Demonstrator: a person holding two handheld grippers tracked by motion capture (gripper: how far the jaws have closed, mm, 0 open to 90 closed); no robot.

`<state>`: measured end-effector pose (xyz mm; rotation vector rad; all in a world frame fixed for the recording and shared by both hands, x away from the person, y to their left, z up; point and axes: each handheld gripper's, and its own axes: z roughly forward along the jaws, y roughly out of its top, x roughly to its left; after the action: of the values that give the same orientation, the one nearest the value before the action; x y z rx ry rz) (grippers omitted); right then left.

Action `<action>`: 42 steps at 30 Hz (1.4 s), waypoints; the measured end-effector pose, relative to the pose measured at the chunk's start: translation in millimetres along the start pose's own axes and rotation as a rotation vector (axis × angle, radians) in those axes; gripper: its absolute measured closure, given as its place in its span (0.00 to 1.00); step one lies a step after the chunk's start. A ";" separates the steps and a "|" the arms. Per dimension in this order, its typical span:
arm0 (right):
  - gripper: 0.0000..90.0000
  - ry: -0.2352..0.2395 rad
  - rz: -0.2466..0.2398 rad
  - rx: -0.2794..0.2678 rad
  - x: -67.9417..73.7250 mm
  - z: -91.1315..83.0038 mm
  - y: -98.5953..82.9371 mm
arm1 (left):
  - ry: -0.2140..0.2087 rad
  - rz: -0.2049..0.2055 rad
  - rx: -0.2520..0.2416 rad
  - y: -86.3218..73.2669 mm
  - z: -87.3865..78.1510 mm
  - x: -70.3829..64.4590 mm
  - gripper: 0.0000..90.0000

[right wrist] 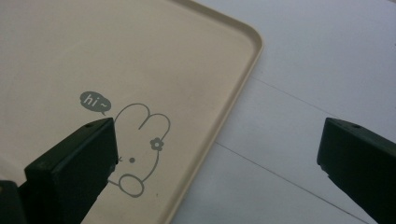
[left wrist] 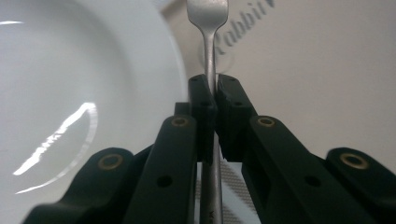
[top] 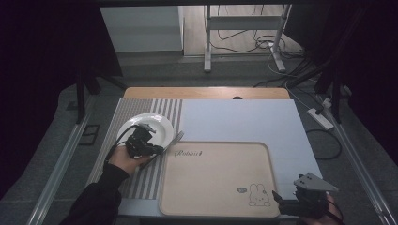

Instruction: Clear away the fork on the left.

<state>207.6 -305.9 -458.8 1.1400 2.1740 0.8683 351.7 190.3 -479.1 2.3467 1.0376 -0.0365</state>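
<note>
Left gripper view: left hand-held gripper (left wrist: 214, 88) clamped on fork (left wrist: 208, 28) beside plate (left wrist: 70, 93); right hand-held gripper (right wrist: 217, 154) wide apart over tray (right wrist: 93, 56).

The room is dim, with black curtains (top: 42, 70) hanging at nine and three o'clock. At twelve o'clock a pale wall panel (top: 141, 28) stands beside a strip of lit wooden floor (top: 234, 23), where a metal stand (top: 244, 33) rises amid tangled cables (top: 244, 44). Grey carpet (top: 187, 70) spreads beyond the wooden table (top: 206, 93), and a white power strip (top: 320, 118) lies at three o'clock.
</note>
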 end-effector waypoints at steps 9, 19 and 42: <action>0.00 0.002 -0.006 -0.003 0.5 -0.8 -0.2 | -0.022 0.013 0.029 3.3 15.9 -34.8 0.95; 0.00 0.001 -0.017 -0.004 1.3 -0.9 -0.2 | -0.056 0.077 0.087 7.7 43.6 -81.7 0.94; 0.00 0.004 -0.036 -0.001 2.8 -0.4 0.0 | -0.055 0.249 0.129 21.3 76.8 -111.1 0.99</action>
<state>205.9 -303.7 -459.0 1.0960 2.1898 0.8567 303.7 65.2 -506.0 2.5600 0.7297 -0.0748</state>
